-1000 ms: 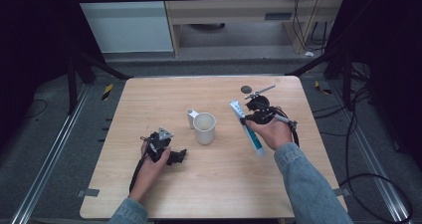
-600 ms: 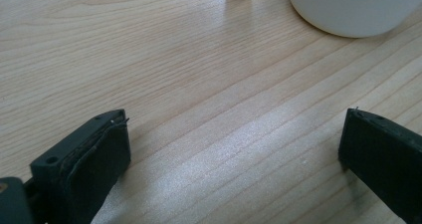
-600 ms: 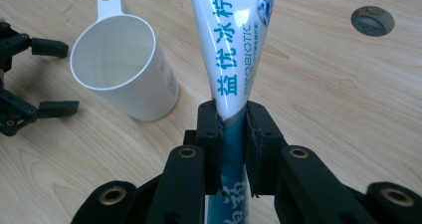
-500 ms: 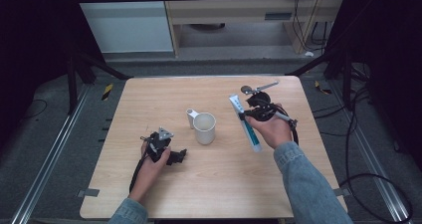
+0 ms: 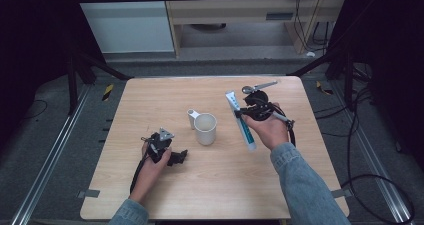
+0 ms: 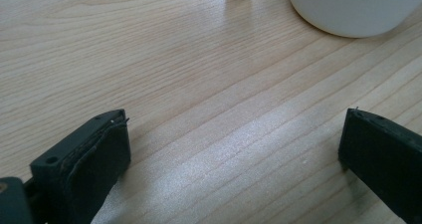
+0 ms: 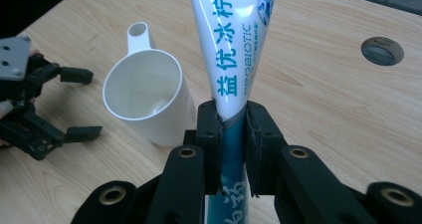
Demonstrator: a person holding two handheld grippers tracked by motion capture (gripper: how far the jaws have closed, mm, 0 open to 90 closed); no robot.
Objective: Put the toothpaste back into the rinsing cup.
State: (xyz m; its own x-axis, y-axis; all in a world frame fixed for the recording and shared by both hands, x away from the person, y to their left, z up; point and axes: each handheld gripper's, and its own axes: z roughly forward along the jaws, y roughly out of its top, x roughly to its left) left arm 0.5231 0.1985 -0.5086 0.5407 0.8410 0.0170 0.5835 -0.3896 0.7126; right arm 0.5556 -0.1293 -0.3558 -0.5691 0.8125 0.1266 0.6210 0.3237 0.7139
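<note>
The toothpaste tube (image 7: 234, 50) is clamped mid-body in the right claw (image 7: 233, 134), held above the tabletop (image 5: 165, 95) just right of the white cup (image 5: 205, 128). Gripped that narrowly, the soft tube could swivel or slide out, or knock the cup over. The left claw (image 6: 234, 149) rests apart on the tabletop, holding nothing.

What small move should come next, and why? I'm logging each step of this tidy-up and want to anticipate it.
Probably carry the toothpaste tube over the white cup and lower it in. The right gripper is shut on the tube, held off the table just beside the cup, whose mouth is open and empty. The left gripper rests open on the table, holding nothing.
</note>
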